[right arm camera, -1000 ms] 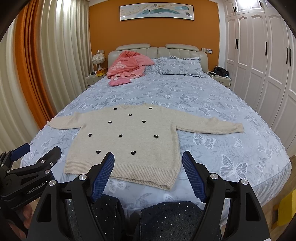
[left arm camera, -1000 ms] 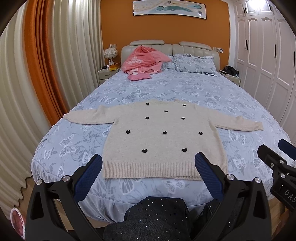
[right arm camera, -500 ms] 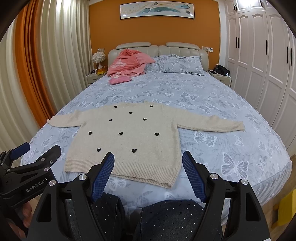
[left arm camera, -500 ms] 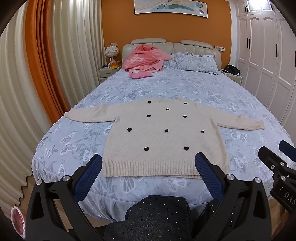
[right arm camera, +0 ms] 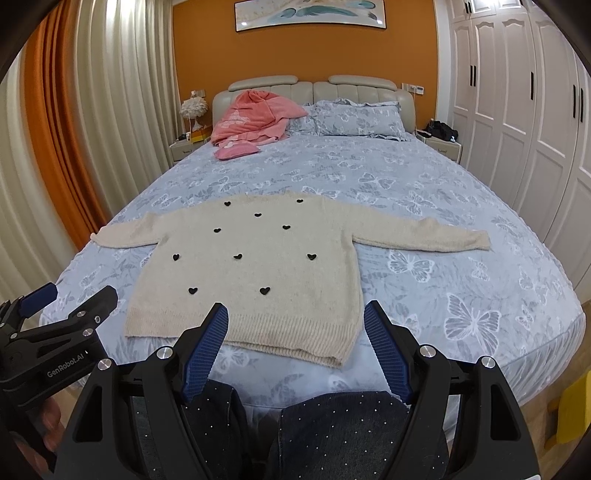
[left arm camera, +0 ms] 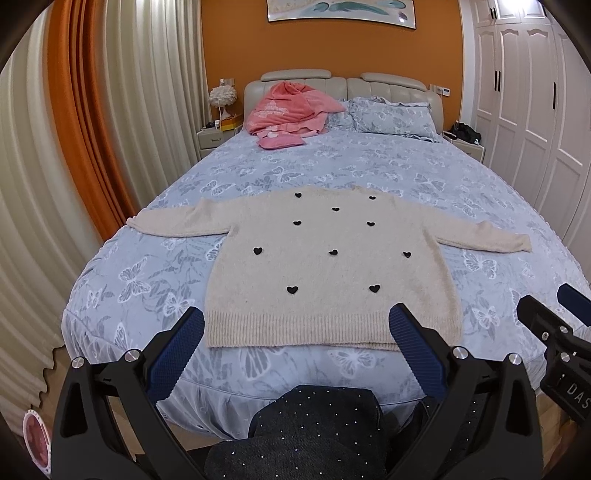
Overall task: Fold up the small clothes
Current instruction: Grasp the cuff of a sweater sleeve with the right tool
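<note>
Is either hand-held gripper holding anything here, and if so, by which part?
Nothing. Left hand-held gripper and right hand-held gripper are open, short of the flat beige sweater.

A big bed (right arm camera: pixel 424 206) with a blue butterfly cover sits against an orange wall (right arm camera: pixel 303 51) under a picture (right arm camera: pixel 310 11), with curtains (right arm camera: pixel 110 110) on the left and white closets (right arm camera: pixel 517 110) on the right.

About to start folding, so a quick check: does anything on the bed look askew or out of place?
Nothing much: the sweater lies flat, sleeves spread. Only the pink garment is heaped untidily against the headboard.
</note>
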Action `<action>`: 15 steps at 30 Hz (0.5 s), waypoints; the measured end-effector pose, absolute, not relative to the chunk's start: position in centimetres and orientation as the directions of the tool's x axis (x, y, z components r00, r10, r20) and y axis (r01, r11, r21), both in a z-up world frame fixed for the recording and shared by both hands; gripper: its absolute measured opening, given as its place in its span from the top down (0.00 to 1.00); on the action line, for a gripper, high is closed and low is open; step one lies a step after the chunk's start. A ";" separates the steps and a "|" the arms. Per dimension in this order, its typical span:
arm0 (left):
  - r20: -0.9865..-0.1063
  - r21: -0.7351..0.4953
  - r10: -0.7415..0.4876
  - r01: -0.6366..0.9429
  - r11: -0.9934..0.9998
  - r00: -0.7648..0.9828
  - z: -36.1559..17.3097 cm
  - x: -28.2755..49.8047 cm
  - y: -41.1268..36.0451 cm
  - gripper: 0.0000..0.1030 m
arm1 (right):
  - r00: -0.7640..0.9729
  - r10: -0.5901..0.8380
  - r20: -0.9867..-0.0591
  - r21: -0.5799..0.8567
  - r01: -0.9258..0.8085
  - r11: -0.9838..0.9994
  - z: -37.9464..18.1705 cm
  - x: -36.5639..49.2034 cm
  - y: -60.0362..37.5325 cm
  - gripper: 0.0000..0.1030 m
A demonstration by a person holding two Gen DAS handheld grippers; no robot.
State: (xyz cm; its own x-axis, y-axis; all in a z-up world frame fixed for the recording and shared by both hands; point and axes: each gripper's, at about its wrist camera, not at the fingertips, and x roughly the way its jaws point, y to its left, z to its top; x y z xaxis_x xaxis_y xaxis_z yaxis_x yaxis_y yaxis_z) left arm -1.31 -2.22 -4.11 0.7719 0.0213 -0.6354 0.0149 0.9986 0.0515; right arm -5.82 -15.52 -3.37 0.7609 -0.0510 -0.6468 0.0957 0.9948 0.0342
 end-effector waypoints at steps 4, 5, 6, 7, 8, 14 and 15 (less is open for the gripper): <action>-0.648 0.057 0.027 0.014 0.998 0.761 -4.7 -0.7 -2.3 0.05 | 0.750 -0.047 -0.659 0.039 0.096 0.995 -4.1 -5.2 -15.8 0.28; -0.652 0.058 0.028 0.013 0.998 0.757 -4.9 -0.4 -2.2 0.05 | 0.747 -0.046 -0.663 0.039 0.096 0.995 -4.4 -4.9 -15.9 0.26; -0.657 0.059 0.029 0.013 0.998 0.754 -5.1 -0.2 -2.3 0.05 | 0.744 -0.045 -0.666 0.038 0.095 0.995 -4.6 -4.6 -16.1 0.25; -0.663 0.059 0.029 0.014 0.998 0.748 -5.3 0.1 -2.3 0.05 | 0.742 -0.044 -0.669 0.036 0.092 0.995 -4.9 -4.2 -16.5 0.23; -0.670 0.053 0.023 0.017 0.998 0.742 -5.5 0.5 -2.3 0.05 | 0.739 -0.043 -0.673 0.039 0.093 0.995 -5.2 -3.8 -16.9 0.23; -0.696 -0.126 -0.106 0.025 0.992 0.710 -6.8 3.9 -1.6 0.05 | 0.702 -0.034 -0.712 0.190 0.239 0.952 -7.8 1.1 -27.4 0.23; -0.696 -0.148 -0.119 0.021 0.989 0.708 -6.9 4.4 -1.5 0.05 | 0.691 -0.056 -0.721 0.219 0.304 0.927 -8.7 2.5 -30.9 0.23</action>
State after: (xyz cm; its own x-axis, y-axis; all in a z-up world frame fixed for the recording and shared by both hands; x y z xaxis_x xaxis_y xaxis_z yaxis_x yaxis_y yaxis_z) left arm 4.44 -1.52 -6.94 0.7080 -0.1193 -0.6961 0.0211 0.9888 -0.1480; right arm 2.45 -30.94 -8.68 0.6910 -0.0559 -0.7207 0.3040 0.9271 0.2195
